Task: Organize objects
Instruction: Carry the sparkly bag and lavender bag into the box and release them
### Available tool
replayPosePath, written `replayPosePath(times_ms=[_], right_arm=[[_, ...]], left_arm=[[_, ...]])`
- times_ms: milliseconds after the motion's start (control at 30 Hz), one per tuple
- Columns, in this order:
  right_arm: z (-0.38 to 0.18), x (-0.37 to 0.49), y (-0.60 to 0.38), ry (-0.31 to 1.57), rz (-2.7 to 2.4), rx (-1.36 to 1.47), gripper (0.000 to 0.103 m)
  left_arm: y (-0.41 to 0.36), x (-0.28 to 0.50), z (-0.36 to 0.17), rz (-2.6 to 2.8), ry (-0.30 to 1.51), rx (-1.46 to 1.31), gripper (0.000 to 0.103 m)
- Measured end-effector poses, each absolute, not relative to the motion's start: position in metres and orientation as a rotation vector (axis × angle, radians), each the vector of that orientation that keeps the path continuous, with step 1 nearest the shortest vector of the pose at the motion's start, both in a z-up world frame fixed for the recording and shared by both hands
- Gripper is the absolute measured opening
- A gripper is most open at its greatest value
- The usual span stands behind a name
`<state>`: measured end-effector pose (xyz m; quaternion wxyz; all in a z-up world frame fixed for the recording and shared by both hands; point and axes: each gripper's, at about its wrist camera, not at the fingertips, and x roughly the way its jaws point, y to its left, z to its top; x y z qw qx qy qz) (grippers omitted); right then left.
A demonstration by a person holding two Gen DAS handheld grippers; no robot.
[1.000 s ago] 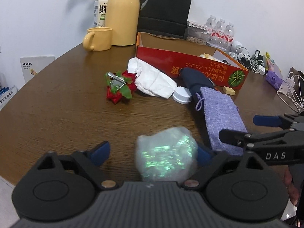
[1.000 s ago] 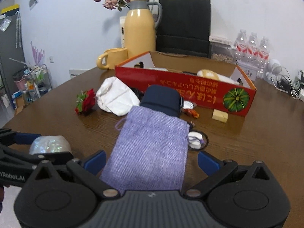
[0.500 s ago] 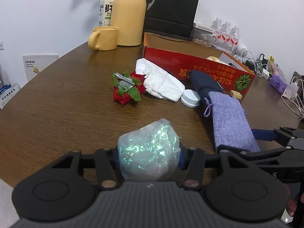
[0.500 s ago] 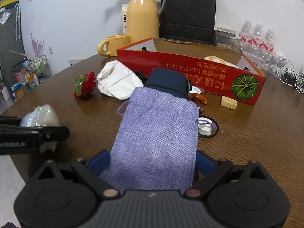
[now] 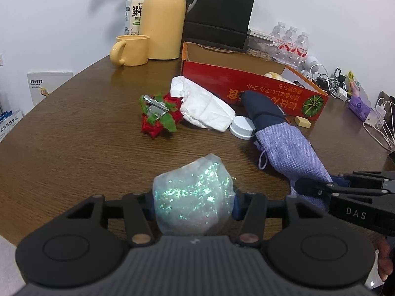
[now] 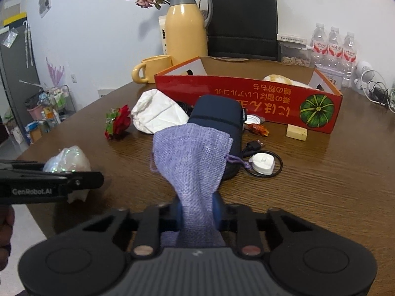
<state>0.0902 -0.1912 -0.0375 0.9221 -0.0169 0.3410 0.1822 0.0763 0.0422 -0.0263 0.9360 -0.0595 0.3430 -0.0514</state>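
Note:
My left gripper (image 5: 193, 203) is shut on a glittery translucent bag (image 5: 192, 194) and holds it near the table's front edge; the bag also shows in the right wrist view (image 6: 66, 160). My right gripper (image 6: 196, 212) is shut on the near end of a purple woven pouch (image 6: 192, 157), whose far end is lifted over a navy case (image 6: 217, 113). In the left wrist view the pouch (image 5: 288, 145) lies to the right, with the right gripper (image 5: 330, 186) at its near end. The red cardboard box (image 6: 246, 98) stands open behind.
On the brown table (image 5: 74, 135) lie a red fabric flower with a metal clip (image 5: 158, 116), a white cloth bundle (image 5: 205, 108), a white lid (image 5: 243, 127), a tan block (image 6: 296, 132) and a white tag on a black loop (image 6: 263, 164). A yellow mug (image 5: 132, 49) and thermos (image 5: 164, 17) stand behind.
Both grippers have closed: the left on the glittery bag, the right on the purple pouch. The pouch's near end is now bunched and raised off the table.

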Motion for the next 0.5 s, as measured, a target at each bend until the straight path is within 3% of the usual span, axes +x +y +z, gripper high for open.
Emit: replayPosePath(times_ms=[267, 500], right_arm=[[-0.030, 0.086, -0.196, 0.669, 0.398, -0.019, 0.011], [-0.012, 0.092, -0.202, 0.606, 0.411, 0.001, 0.010]], left_arm=[[0.037, 0.082, -0.012, -0.127, 0.661, -0.117, 0.053], [0.024, 0.104, 0.015, -0.157, 0.585, -0.107, 0.053]])
